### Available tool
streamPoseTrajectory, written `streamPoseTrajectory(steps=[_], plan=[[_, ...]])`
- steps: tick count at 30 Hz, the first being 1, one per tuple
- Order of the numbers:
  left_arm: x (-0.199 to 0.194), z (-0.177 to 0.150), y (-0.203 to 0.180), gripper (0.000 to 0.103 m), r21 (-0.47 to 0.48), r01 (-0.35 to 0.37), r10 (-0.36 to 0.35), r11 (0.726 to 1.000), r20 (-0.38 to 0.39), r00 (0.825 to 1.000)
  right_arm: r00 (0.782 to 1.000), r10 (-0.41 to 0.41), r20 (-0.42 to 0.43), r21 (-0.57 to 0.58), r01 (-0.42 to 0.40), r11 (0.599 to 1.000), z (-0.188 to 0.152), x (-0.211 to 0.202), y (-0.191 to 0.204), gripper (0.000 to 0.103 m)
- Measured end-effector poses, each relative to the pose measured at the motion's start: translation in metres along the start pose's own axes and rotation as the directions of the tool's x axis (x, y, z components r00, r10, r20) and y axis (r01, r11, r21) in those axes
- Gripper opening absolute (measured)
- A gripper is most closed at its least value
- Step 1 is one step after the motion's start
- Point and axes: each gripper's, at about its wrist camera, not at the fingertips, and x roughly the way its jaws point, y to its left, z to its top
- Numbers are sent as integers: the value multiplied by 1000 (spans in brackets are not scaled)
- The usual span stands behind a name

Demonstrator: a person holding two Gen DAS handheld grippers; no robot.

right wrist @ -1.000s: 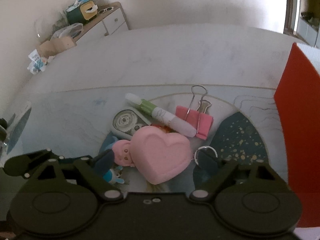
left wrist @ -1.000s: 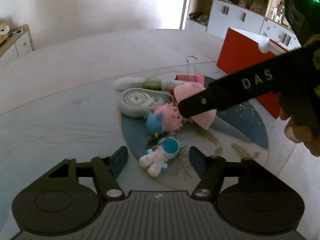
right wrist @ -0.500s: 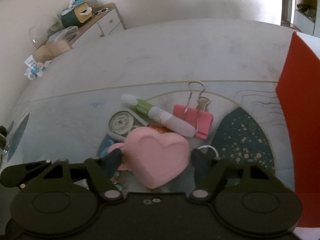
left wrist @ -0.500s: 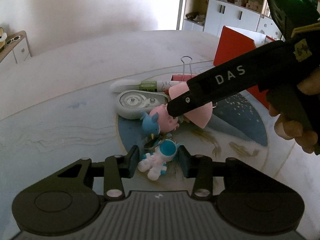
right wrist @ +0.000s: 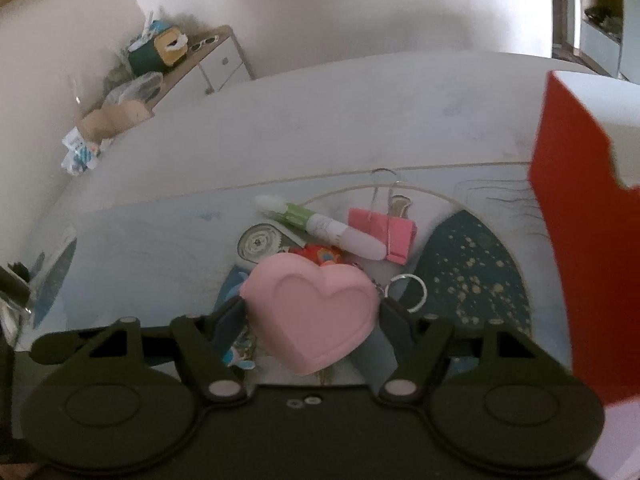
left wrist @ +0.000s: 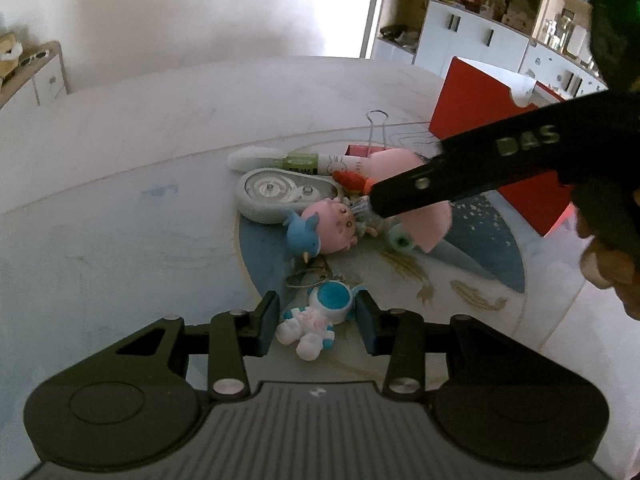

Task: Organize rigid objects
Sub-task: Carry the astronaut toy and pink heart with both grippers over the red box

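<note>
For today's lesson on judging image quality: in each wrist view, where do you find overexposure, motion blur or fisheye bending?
Left wrist view: the doorway behind the table is blown out white, the table edge bows from fisheye distortion, the astronaut keychain stays sharp. Right wrist view: softer overall, the red box and pink binder clip look smeared, the far wall glares.
</note>
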Motion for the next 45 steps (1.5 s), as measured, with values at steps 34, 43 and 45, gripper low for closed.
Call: streamPoseTrajectory(steps=[34,43,45], plan=[[-60,48,-56,39,-63,44,-39,997,85,996,984,-69,161,29,65,997,-10,-156,-62,73],[-52,83,-102,39,-15,22,-20,1000,112,994,978,-89,187,27,86,996,-1,-169,-112,73],[-50,92,-112,39,-13,23,-22,1000,114,993,977,-97,190,28,93,995,2,-172,-126,73]])
